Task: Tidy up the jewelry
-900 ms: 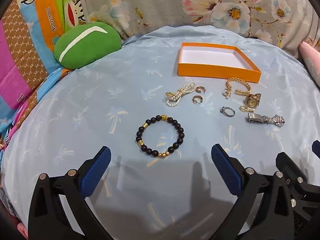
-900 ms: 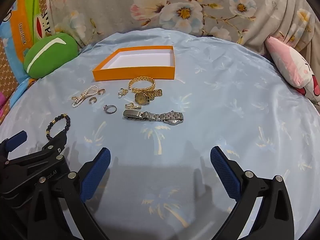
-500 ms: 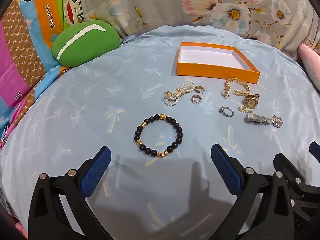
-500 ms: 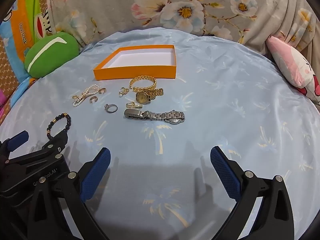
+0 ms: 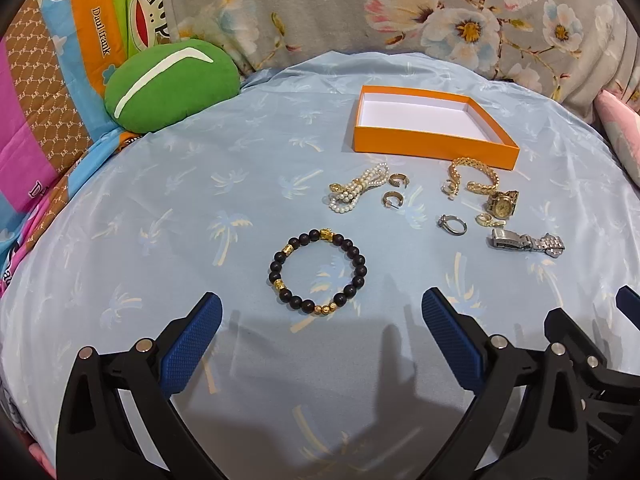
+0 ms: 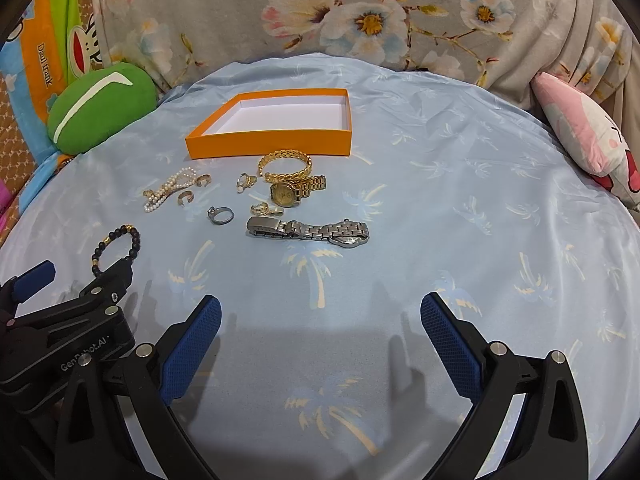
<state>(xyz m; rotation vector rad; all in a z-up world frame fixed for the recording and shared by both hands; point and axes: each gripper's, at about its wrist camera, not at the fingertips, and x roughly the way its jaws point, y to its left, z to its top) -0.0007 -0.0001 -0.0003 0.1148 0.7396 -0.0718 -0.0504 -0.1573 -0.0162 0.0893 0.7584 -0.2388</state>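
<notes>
An empty orange box sits at the back of the blue sheet. In front of it lie a black bead bracelet, a pearl bracelet, gold hoop earrings, a gold chain bracelet, a gold watch, a silver ring and a silver watch. My left gripper is open and empty just short of the bead bracelet. My right gripper is open and empty, well short of the silver watch.
A green cushion lies at the back left by a colourful blanket. A pink cushion lies at the right. A floral fabric rises behind the box. The left gripper's body shows at the right view's lower left.
Both grippers have crept slightly forward over the sheet. Both stay open and nothing has been touched.
</notes>
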